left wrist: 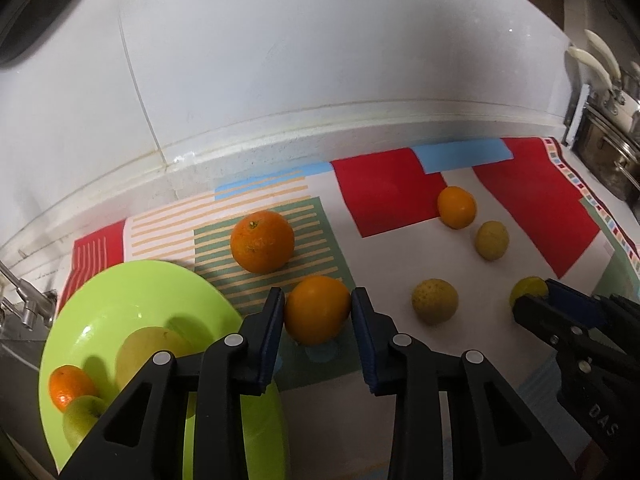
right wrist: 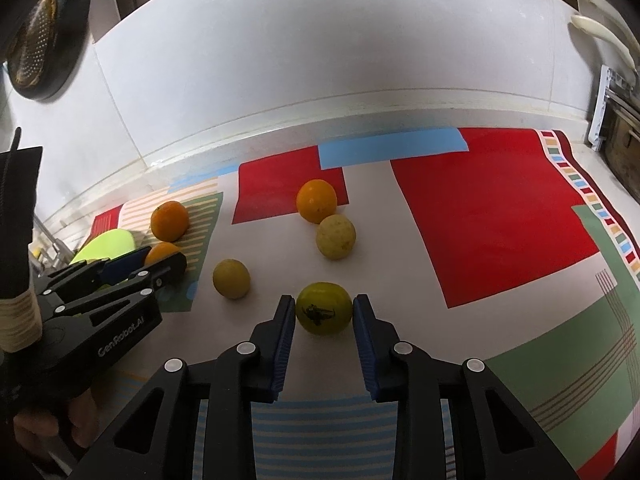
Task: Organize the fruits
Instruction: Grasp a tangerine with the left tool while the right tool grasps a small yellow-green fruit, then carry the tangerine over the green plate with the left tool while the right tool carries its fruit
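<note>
Glossy plastic plate (left wrist: 132, 300); matt printed cloth (right wrist: 500, 216); pitted orange (left wrist: 262, 246); glossy tile wall (left wrist: 320, 60); metal tap (left wrist: 28, 308).

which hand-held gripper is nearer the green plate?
Left. The left hand-held gripper, shut on an orange, sits right beside the green plate. The right hand-held gripper grips a yellow-green fruit farther across the cloth.

- four oranges: one (left wrist: 262, 246) large, one (left wrist: 317, 309) between claw pads, one (left wrist: 456, 207) far off, one (left wrist: 70, 386) on the plate
- four yellow-green fruits on the cloth (left wrist: 491, 240) (left wrist: 434, 301) (right wrist: 324, 308)
- two pale fruits on the plate (left wrist: 152, 350) (left wrist: 82, 420)
- one green plate (left wrist: 132, 292)
- two claws (left wrist: 318, 300) (right wrist: 324, 312)
</note>
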`<state>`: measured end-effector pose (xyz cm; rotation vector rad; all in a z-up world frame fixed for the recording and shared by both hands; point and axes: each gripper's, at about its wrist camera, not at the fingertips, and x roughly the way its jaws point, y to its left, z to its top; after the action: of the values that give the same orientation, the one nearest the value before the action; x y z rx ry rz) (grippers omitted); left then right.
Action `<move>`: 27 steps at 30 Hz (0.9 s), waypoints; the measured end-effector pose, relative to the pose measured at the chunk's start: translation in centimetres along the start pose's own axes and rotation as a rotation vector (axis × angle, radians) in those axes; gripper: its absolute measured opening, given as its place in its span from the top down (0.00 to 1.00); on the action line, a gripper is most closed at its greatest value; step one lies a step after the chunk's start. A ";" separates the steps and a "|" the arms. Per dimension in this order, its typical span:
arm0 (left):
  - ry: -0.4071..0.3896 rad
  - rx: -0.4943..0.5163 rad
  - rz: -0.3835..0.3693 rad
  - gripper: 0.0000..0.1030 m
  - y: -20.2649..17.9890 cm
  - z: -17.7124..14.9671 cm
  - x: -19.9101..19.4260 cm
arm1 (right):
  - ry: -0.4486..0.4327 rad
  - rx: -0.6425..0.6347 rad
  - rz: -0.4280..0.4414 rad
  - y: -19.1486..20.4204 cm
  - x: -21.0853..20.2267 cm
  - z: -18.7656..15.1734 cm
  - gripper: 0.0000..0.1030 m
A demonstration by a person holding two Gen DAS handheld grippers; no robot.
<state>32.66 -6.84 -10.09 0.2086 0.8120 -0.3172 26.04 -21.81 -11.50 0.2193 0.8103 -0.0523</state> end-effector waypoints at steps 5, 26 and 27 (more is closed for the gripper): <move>-0.025 -0.002 -0.016 0.67 0.0 -0.3 -2.2 | -0.018 -0.016 0.013 0.3 -1.0 0.3 0.70; -0.119 -0.077 -0.023 0.67 1.7 -3.6 -12.5 | -0.129 -0.136 0.084 4.7 -9.3 -0.6 0.70; -0.124 -0.083 -0.020 0.67 1.9 -3.9 -13.0 | -0.132 -0.140 0.087 5.0 -9.6 -0.7 0.70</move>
<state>22.35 -1.36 -3.00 0.1025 0.7038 -0.3118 19.62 -17.17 -4.15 0.1176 0.6693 0.0714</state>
